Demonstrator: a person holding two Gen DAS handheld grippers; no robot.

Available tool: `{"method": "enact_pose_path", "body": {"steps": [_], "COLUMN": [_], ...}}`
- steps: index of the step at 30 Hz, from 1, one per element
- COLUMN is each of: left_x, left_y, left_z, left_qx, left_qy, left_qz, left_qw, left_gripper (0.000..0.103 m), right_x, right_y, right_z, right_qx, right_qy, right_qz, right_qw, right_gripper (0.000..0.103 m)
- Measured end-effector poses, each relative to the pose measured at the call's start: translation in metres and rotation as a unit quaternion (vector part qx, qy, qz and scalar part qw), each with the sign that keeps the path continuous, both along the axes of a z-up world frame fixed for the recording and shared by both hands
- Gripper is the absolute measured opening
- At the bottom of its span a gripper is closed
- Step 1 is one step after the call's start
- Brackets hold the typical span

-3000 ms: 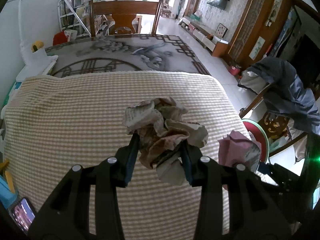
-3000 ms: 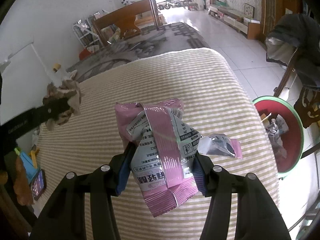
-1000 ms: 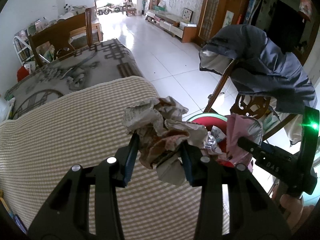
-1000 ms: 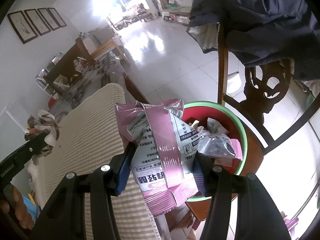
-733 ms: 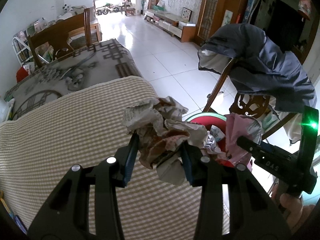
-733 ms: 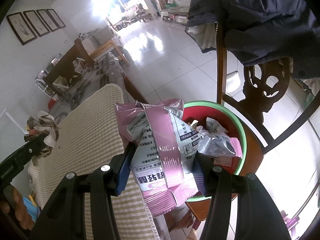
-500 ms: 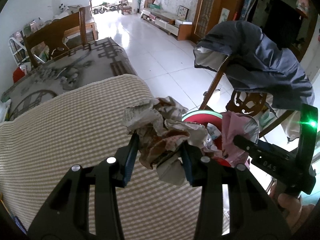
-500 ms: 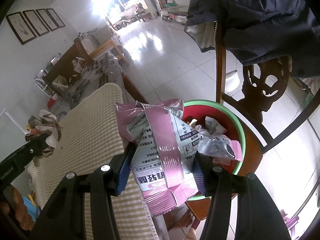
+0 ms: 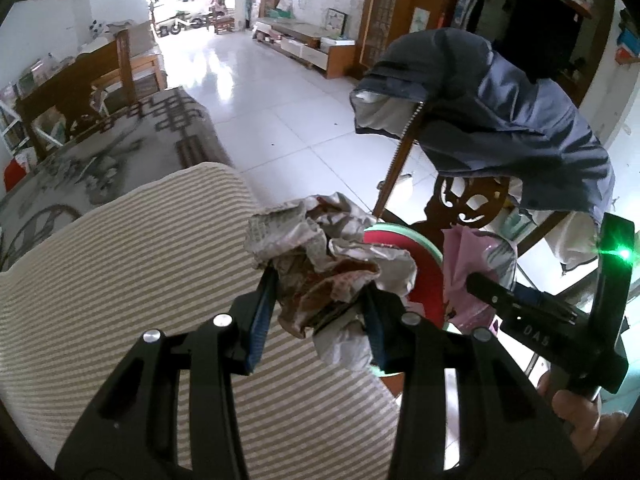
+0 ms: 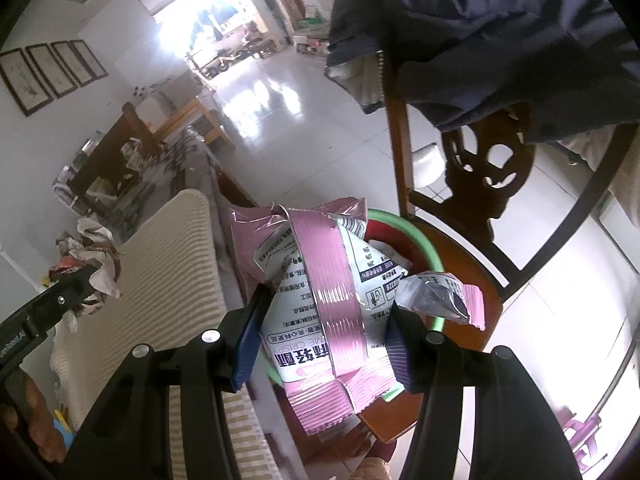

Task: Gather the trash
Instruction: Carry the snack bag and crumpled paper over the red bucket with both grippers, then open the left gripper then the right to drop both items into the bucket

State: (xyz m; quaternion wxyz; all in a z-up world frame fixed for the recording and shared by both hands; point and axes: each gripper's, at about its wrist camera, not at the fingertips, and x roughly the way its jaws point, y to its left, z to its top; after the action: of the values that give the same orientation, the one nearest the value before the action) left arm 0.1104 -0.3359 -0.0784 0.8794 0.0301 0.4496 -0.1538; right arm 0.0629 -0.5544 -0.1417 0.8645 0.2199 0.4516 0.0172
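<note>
Red basin (image 10: 424, 248): interior mostly hidden behind pink snack bag (image 10: 320, 304); only green rim arc and a sliver of red wall visible. Left wrist view: crumpled paper wad (image 9: 332, 264) covers basin's near side. Chair (image 10: 492, 176) top rail hidden under dark jacket (image 10: 500, 32). Small print on bag too small to read. Left tool (image 9: 318, 314) body cut off by bottom edge.

Striped cloth (image 9: 120, 280) over table; dark jacket (image 9: 500, 120) draped on carved wooden chair (image 10: 480, 184); white tiled floor (image 9: 260, 100); framed pictures (image 10: 48, 72) on wall.
</note>
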Motion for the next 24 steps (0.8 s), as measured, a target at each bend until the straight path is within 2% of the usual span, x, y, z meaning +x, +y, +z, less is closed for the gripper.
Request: {"method": "enact_pose_path", "body": {"steps": [14, 24], "left_x": [0.018, 0.032], "left_y": [-0.042, -0.068], "left_z": [-0.027, -0.052], "left_qx": [-0.006, 0.0], "left_qy": [0.036, 0.062], "left_qz": [-0.046, -0.062], "left_qw": [0.9983, 0.9961], "left_gripper": [0.039, 0.04], "right_x": [-0.003, 0.0], "right_y": [-0.03, -0.043], "right_z": [-0.007, -0.013], "right_qx": [0.001, 0.003], "right_qy": [0.013, 0.023], "right_qz": [-0.035, -0.048], "right_qw": [0.999, 0.999], "right_gripper": [0.053, 0.053]}}
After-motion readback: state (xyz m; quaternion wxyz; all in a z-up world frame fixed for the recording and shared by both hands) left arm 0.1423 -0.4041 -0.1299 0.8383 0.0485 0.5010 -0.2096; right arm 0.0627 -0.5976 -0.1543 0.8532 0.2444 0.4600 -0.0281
